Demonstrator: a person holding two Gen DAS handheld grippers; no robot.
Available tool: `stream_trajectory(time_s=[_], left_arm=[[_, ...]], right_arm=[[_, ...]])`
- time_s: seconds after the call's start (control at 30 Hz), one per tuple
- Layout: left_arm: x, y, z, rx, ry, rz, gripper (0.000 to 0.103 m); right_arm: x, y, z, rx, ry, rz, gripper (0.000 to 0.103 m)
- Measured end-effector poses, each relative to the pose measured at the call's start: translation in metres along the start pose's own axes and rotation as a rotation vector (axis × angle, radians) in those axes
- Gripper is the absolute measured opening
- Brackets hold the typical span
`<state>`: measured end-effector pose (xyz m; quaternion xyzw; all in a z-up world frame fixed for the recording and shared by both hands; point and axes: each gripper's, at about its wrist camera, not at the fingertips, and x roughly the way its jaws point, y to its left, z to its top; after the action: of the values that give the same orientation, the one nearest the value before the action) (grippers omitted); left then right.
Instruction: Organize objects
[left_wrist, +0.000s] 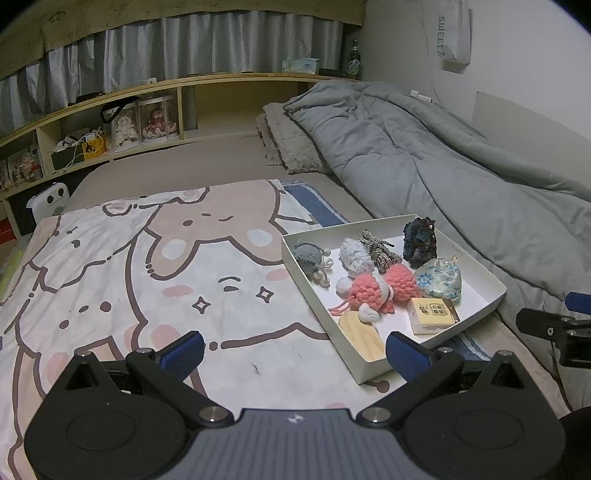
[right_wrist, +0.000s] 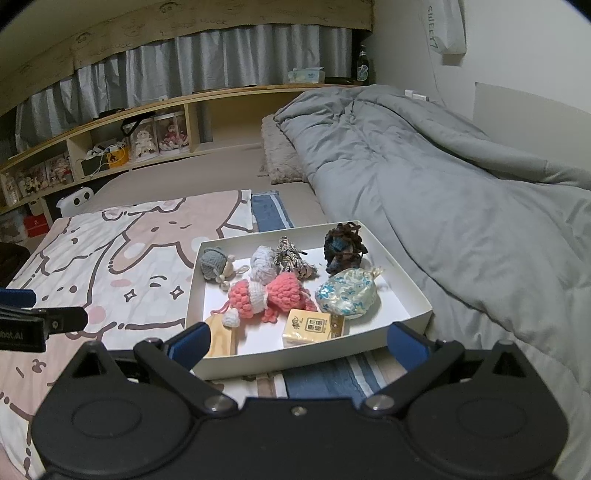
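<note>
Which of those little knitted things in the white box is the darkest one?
The dark blue-and-brown crocheted piece at the far corner of the white cardboard box; the others are pink, grey or pale.

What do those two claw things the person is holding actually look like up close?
Both match. The left gripper and right gripper each have two blue ribbed rubber pads on matte black linkage arms, joined by silver pivot bolts to rounded black housings with circular recesses. The left's centre panel looks grey and ribbed with a small logo. No cables visible.
</note>
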<state>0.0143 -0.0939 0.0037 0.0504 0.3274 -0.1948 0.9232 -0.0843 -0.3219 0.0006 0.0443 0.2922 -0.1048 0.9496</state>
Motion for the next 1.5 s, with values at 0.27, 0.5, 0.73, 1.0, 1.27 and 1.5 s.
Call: stream_trajectory(time_s=[0.27, 0.5, 0.73, 1.0, 1.27, 1.5], left_arm=[[0.0004, -0.0005, 0.0002, 0.0, 0.002, 0.004, 0.103], [0.0005, -0.0005, 0.0003, 0.003, 0.005, 0.005, 0.103], [-0.0004, 0.0, 0.0, 0.001, 0.005, 0.006, 0.103], [-0.0008, -0.0012, -0.0005, 0.001, 0.004, 0.013, 0.103], [-0.001, -0.0015, -0.0008, 0.008, 0.007, 0.019, 0.103], [-0.0013, -0.0019, -0.0011, 0.009, 0.007, 0.016, 0.103]], right_arm=[[0.0, 0.0017, -0.0018, -0.007, 0.003, -0.003, 0.103], [0.0006, 0.0008, -0.0018, 0.0, 0.006, -0.002, 0.103], [0.0004, 0.0008, -0.0018, 0.001, 0.006, -0.002, 0.103], [0.0006, 0.0005, -0.0017, 0.004, 0.008, 0.0, 0.103], [-0.0001, 0.0012, -0.003, 0.006, 0.009, 0.0, 0.103], [0.0, 0.0011, -0.0028, 0.006, 0.01, 0.001, 0.103]])
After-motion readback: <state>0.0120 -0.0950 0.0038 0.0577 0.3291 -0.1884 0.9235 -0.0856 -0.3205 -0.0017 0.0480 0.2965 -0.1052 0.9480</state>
